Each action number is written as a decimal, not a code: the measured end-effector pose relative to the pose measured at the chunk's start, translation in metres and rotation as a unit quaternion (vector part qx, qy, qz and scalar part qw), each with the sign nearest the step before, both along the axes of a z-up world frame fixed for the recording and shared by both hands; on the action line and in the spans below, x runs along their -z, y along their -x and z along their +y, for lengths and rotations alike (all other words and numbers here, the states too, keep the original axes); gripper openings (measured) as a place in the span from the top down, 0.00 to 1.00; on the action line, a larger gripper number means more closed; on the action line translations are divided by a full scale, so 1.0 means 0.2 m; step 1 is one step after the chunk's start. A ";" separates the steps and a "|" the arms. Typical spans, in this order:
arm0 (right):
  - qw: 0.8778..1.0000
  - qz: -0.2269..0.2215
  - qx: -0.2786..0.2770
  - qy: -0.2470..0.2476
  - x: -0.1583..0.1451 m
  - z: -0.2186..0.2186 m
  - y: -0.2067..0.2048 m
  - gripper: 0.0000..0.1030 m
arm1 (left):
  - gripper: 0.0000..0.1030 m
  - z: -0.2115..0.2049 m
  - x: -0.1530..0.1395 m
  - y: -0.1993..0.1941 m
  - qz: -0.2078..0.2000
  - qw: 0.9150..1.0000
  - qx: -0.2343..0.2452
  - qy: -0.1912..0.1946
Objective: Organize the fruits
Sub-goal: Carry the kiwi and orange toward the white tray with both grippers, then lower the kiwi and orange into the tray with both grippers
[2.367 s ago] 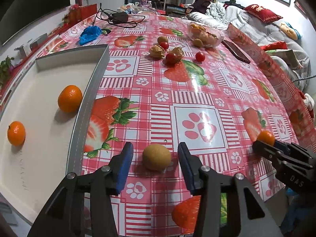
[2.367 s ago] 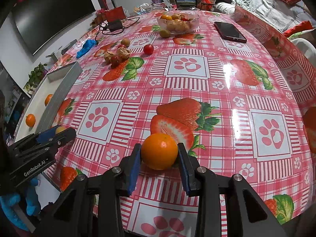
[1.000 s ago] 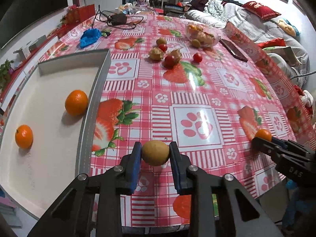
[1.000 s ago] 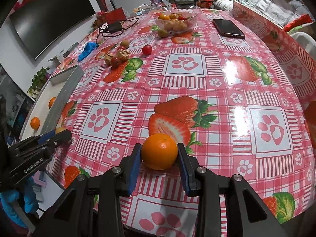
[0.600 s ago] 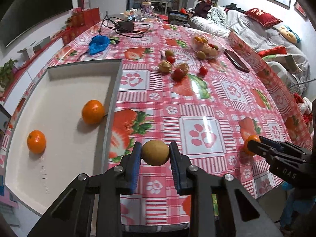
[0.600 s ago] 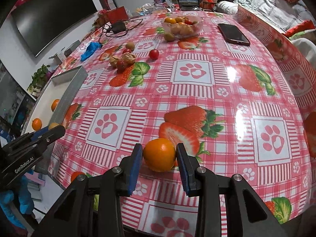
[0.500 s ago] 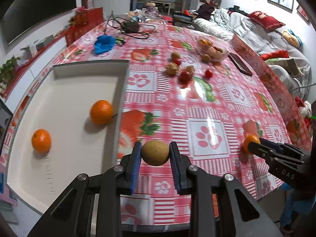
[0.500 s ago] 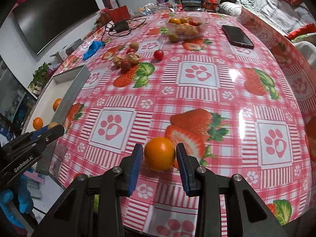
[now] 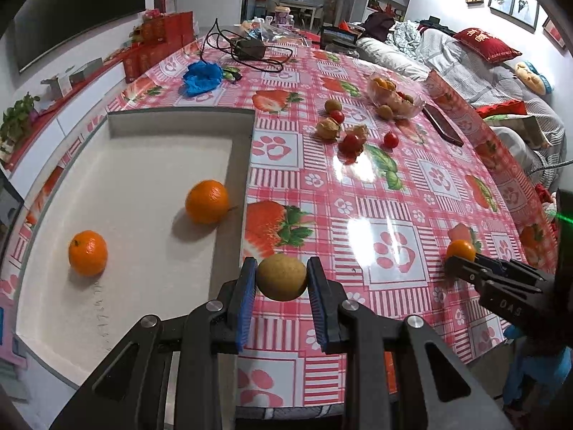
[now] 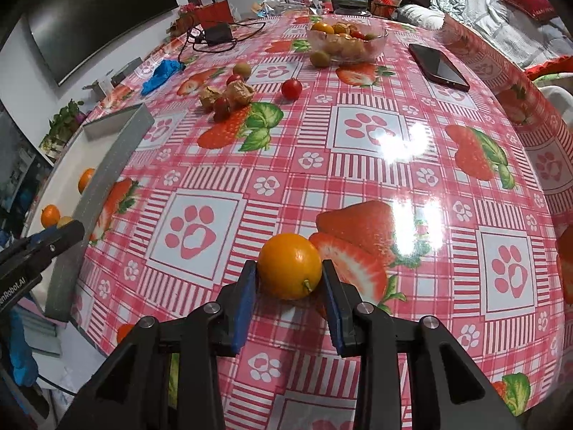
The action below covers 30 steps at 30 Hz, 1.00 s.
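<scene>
Free room and obstacles. The tray (image 9: 150,165) floor lies open except for two oranges (image 9: 207,201) (image 9: 87,252), well apart; its grey wall (image 9: 236,193) stands between tray and table (image 9: 394,215). The near table between the left tongs (image 9: 282,279) and right tongs (image 10: 289,279) is bare cloth. Farther off, a cluster of small fruit (image 9: 349,136), a glass bowl (image 10: 346,41), a phone (image 10: 438,67), a blue cloth (image 9: 202,77) and cables (image 9: 247,52) stand in the way.
</scene>
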State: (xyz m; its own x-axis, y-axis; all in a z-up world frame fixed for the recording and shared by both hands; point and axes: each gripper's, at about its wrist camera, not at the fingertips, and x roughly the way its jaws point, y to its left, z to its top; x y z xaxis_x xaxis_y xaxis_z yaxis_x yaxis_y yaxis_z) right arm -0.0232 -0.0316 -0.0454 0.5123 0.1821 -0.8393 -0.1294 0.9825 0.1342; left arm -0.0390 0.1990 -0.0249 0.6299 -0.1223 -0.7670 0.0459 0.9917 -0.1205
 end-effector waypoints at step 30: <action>0.998 0.016 -0.056 0.004 0.01 0.28 -0.16 0.60 | 0.70 0.27 -0.01 -0.03 0.007 0.999 -0.043 0.012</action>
State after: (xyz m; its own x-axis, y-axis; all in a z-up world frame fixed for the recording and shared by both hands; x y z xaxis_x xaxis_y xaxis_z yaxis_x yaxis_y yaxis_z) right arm 0.0087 0.0248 -0.0474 0.4617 0.2289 -0.8570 -0.2336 0.9634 0.1315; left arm -0.0322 0.2520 -0.0221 0.6288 -0.0863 -0.7728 -0.0404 0.9888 -0.1434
